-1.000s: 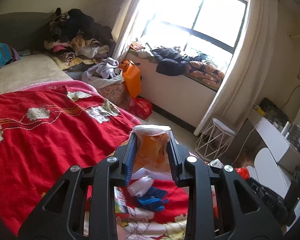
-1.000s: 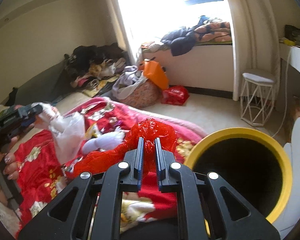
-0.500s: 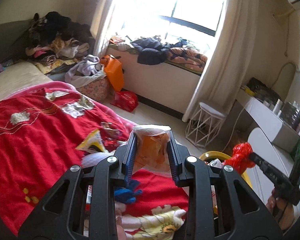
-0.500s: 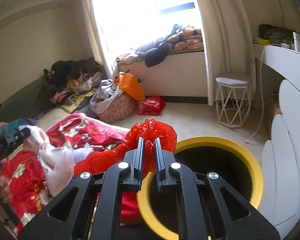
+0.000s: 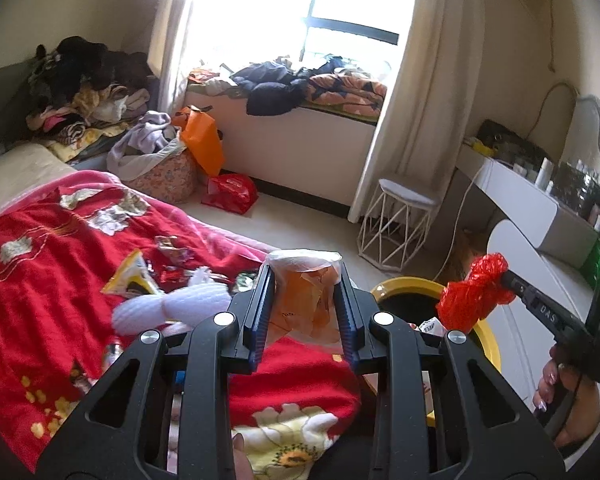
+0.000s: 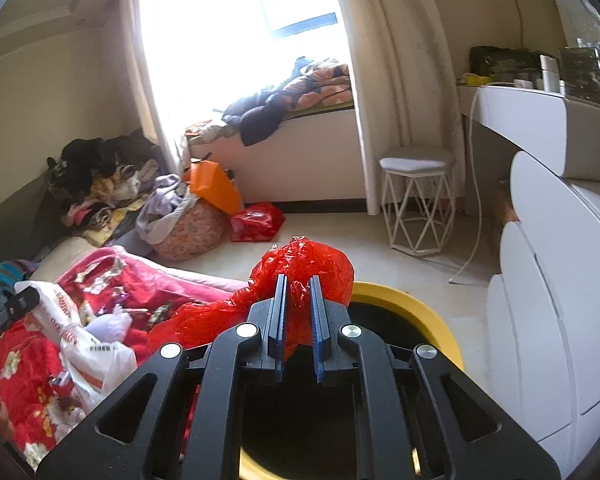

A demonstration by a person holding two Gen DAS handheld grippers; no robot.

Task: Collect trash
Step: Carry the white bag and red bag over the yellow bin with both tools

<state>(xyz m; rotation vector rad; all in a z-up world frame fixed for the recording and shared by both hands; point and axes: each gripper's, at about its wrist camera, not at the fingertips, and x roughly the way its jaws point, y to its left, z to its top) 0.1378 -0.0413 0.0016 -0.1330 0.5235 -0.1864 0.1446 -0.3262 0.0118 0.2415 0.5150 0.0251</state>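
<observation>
Clamped between my left gripper's (image 5: 305, 276) jaws at lower centre of its view is a crumpled clear-and-orange plastic bag (image 5: 306, 300), standing upright with its long axis running up out of the jaws. My right gripper (image 6: 297, 280) pinches a scrunched red plastic bag (image 6: 306, 266), jaws nearly together; the bag bulges above the fingertips and trails off to the lower left. Just behind and below it sits the yellow-rimmed bin (image 6: 412, 304), its inside dark; in the left wrist view, a scrap of white packaging (image 5: 430, 325) shows inside it. To the left, the red floral blanket (image 5: 40, 280) carries a yellow wrapper (image 5: 130, 278) and a white foam sleeve (image 5: 168, 308).
</observation>
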